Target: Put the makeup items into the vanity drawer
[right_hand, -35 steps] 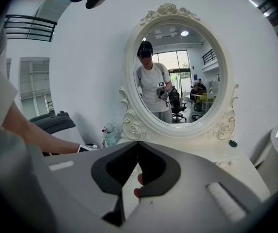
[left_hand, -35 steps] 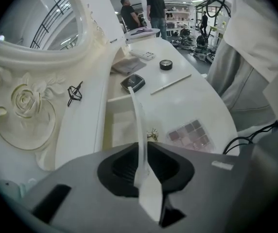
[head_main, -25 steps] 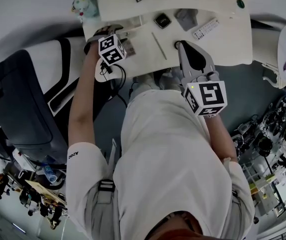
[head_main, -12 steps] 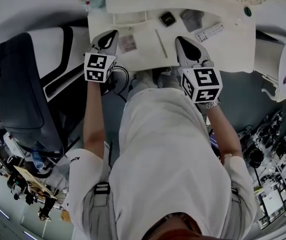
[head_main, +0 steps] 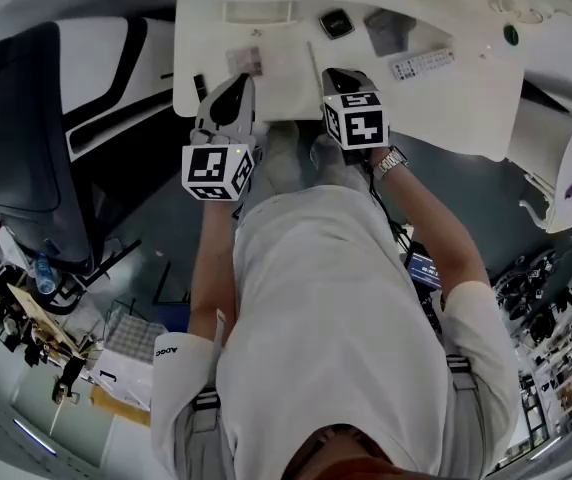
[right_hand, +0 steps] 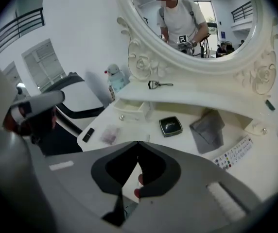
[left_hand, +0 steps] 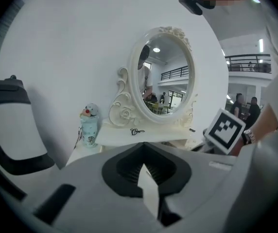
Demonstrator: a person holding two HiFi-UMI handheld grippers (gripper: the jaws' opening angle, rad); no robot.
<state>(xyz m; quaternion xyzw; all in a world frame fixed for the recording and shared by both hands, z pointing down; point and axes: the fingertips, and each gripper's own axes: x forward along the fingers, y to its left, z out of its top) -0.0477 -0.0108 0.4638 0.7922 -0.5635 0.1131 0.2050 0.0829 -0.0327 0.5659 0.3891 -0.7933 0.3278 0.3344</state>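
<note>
**Right gripper to compact: bearing**

Right gripper (head_main: pixel 338 76): jaws closed, nothing plainly held, at the front edge of the vanity top (head_main: pixel 466 98). Compact (head_main: pixel 336 23) lies straight ahead, toward the mirror (right_hand: pixel 197 38), with the small drawer (head_main: pixel 258 11) left of it. Left gripper (head_main: pixel 236 86): closed, empty, farther off.

Dim, even light; fisheye-warped edges

Around the vanity: mirror, toy, chair, cloth

An ornate white oval mirror (left_hand: pixel 165 74) stands upright. At its 8 o'clock stands a pale blue figurine (left_hand: pixel 89 125) with a red dot on top. A small black looped item (left_hand: pixel 137 131) lies on the shelf at the mirror's 6 o'clock, and a grey cloth (right_hand: pixel 208 130) lies crumpled below. A black-and-white chair (head_main: pixel 56 118) sits at the head view's 10 o'clock.
</note>
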